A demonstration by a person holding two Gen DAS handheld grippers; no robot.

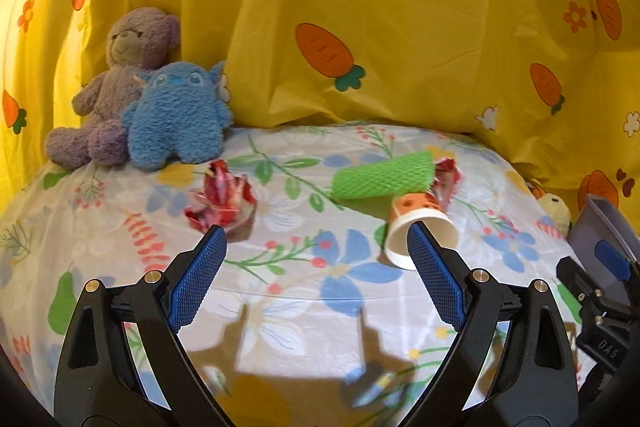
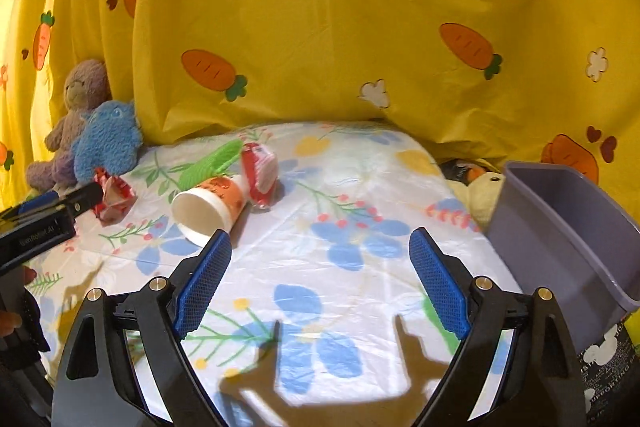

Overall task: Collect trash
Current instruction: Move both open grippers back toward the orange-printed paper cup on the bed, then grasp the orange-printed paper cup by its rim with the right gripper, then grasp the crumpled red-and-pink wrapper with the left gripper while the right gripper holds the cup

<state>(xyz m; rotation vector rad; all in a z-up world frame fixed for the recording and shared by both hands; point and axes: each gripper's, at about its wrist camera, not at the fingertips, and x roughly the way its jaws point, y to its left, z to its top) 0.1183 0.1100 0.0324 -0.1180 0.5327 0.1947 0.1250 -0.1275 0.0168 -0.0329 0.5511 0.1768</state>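
Both hand-held grippers released & empty: left hand-held gripper (image 1: 316, 267), right hand-held gripper (image 2: 320, 267). White-and-orange paper cup (image 2: 210, 205) lies tipped on the floral bed sheet (image 2: 340, 187), beside the green foam net (image 2: 210, 163). It's light, crushable, so pinch its rim gently

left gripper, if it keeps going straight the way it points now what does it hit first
Probably the bare floral sheet. The left gripper is open with nothing between its fingers, and it points down at the gap between the crumpled red wrapper and the tipped paper cup. Depth is hard to judge.
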